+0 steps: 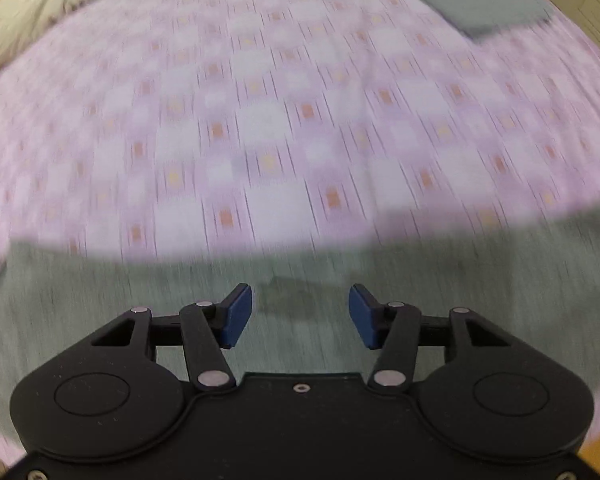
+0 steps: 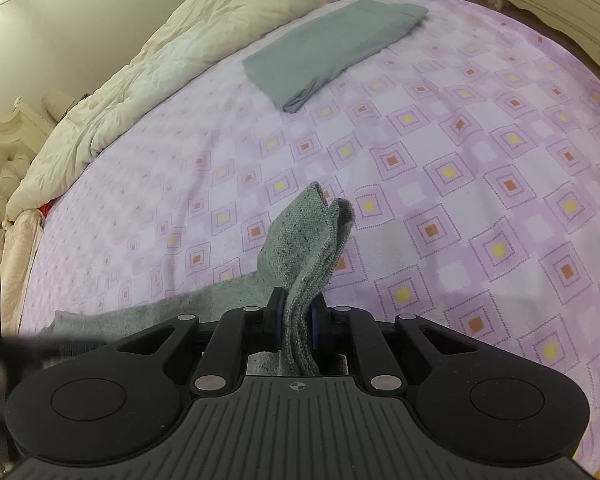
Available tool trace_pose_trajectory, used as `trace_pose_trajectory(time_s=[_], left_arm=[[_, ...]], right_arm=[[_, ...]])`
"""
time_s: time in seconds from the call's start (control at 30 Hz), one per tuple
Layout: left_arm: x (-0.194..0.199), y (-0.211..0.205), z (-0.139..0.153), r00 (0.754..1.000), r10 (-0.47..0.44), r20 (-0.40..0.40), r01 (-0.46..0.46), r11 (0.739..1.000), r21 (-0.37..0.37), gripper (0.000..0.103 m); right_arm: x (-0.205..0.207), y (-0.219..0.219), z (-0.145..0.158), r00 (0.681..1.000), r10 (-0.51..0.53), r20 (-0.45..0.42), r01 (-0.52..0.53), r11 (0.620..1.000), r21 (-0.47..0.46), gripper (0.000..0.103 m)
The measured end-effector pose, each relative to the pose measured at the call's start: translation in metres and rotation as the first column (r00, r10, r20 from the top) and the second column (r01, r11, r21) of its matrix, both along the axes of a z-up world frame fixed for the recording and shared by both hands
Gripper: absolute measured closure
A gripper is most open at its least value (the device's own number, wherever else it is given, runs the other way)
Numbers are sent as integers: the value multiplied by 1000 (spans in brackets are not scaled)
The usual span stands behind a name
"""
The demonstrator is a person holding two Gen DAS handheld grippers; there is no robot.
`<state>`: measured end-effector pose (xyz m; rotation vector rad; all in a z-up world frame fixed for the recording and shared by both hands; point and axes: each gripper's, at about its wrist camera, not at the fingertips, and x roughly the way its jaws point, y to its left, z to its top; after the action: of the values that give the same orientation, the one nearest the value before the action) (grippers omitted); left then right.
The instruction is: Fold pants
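A bed carries everything, covered by a lilac sheet printed with squares that have yellow or orange centres. Along its far left edge lies a rumpled cream duvet, running towards the tufted headboard at the left. A folded blue-grey garment rests flat on the sheet just beside the duvet, near the far edge. At the near edge the grey-green pants lie spread on the sheet; in the right wrist view one part of them is lifted off the bed.
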<state>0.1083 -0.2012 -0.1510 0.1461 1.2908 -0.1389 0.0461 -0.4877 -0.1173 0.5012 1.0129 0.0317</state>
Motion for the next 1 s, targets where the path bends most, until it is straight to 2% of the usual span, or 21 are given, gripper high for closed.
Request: trace_pose_trajectory(time_s=[0.2,0.3,0.33,0.5,0.77,0.9,1.0], left_arm=[[-59,-6,-39,987,-71,-142,75,997,23,44],[-64,-7,-36,987,-118,-114,121,992,22,45],[-61,-3,-32,987,-118,-110,119,993,-1,45],[-41,38,-10,997,-53,-54,51,998,-41,45],[-40,142,11,1000,8,-19,-9,998,-65,45],[-44,189,14,1000,18,-19,-19,997,-80,45],[-44,216,12,1000,23,-20,-25,996,-86,45]], right_arm=[[2,3,2,1000,-10,-13,10,1000,-12,91],[2,11,8,1000,-16,-5,16,999,-40,91],[2,15,11,1000,-21,0,21,999,-46,91],[-1,45,39,999,-32,32,35,995,-94,91],[-3,150,102,995,37,96,-20,985,-174,91],[4,213,112,988,82,133,-61,986,-153,93],[11,263,101,981,128,143,-109,985,-134,94]])
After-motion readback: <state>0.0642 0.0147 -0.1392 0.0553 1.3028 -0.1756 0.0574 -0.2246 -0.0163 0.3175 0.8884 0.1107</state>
